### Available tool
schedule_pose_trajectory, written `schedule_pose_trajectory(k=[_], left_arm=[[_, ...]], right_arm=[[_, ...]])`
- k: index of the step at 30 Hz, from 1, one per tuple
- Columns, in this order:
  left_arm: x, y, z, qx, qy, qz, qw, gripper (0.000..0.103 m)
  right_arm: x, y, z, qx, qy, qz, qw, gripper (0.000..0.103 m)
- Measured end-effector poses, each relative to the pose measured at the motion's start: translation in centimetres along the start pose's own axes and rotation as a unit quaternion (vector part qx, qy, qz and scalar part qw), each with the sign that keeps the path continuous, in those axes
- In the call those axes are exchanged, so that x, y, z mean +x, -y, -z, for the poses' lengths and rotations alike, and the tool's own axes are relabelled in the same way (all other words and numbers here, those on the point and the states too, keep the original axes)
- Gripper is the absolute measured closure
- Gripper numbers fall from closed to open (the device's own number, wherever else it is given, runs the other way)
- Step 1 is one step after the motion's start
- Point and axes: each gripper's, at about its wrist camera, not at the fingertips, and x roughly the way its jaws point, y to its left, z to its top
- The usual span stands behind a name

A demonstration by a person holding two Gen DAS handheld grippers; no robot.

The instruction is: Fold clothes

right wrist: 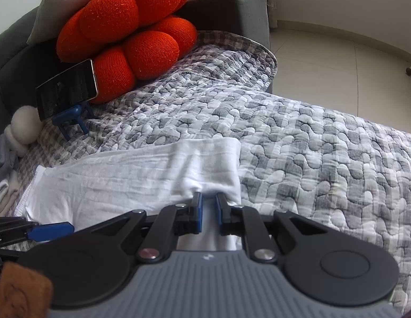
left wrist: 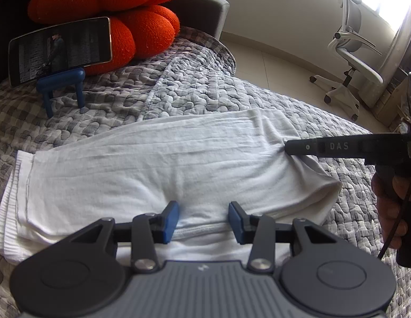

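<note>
White cotton, thin and limp: the garment (left wrist: 157,164) lies along the quilt (left wrist: 195,90), stretched left to right across the bed, near both my tools and well apart from the phone (left wrist: 59,50) and the orange cushion (left wrist: 120,8) at the far left. It looks already doubled over, with a ribbed edge showing at its left end and a stitched hem running along the near side. I judge it light, soft and floppy, with no stiffness at all; it will sag from any pinch point, drag on the bumpy quilt and wrinkle easily. It is not fragile and not slippery, so a modest pinch should hold

My left gripper (left wrist: 202,218) stands partly open over the near hem, the cloth lying between its blue pads, which do not seem to press on it. My right gripper (right wrist: 208,206) is nearly closed on a bunched fold at the garment's right end; in the left view its dark finger pushes into a pucker of cloth there, so I take it as clenched on the garment

Best holds, in my view, are the corners and hems, where the layers are thick and stitched. I would pinch through all layers at once, since a grip on the top layer alone would peel the fold apart. Lifting both ends level should keep the middle from drooping
</note>
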Motion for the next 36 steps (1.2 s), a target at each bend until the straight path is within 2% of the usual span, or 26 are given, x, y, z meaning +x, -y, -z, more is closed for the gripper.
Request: schedule_pose_trajectory(k=[14,18,21,22,24,25,28,31,36], left_arm=[[0.2,0.2,0.1,0.005,0.001,0.002,1.0000,0.057],[0.3,0.1,0.0,0.005,0.002,0.003,1.0000,0.056],[0.3,0.1,0.0,0.003,0.002,0.004,1.0000,0.056],[0.3,0.1,0.0,0.003,0.002,0.004,1.0000,0.056],[0.3,0.1,0.0,0.004,0.002,0.004,1.0000,0.056],[0.3,0.1,0.0,0.004,0.003,0.004,1.0000,0.056],[0.3,0.0,-0.1,0.003,0.003,0.006,1.0000,0.056],[0.3,-0.3,-0.2,-0.003,0.005,0.009,0.9999,0.056],[-0.3,-1.1,-0.7,-0.025,0.014,0.015,0.9995,0.056]], right_arm=[[1.9,0.6,-1.6,-0.010,0.030,0.001,1.000,0.089],[2.5,1.6,-2.0,0.001,0.033,0.001,0.999,0.102],[2.2,2.1,-2.1,0.009,0.040,0.004,0.999,0.102],[1.9,2.0,-2.1,0.004,0.045,0.017,0.999,0.099],[1.6,2.0,-2.2,-0.003,0.050,0.045,0.998,0.083],[1.5,2.1,-2.2,-0.004,0.050,0.059,0.997,0.083],[1.2,2.3,-2.0,0.006,0.045,0.043,0.998,0.083],[0.5,1.2,-1.9,-0.012,0.042,0.040,0.998,0.083],[-1.0,0.3,-1.5,-0.007,0.031,0.039,0.999,0.083]])
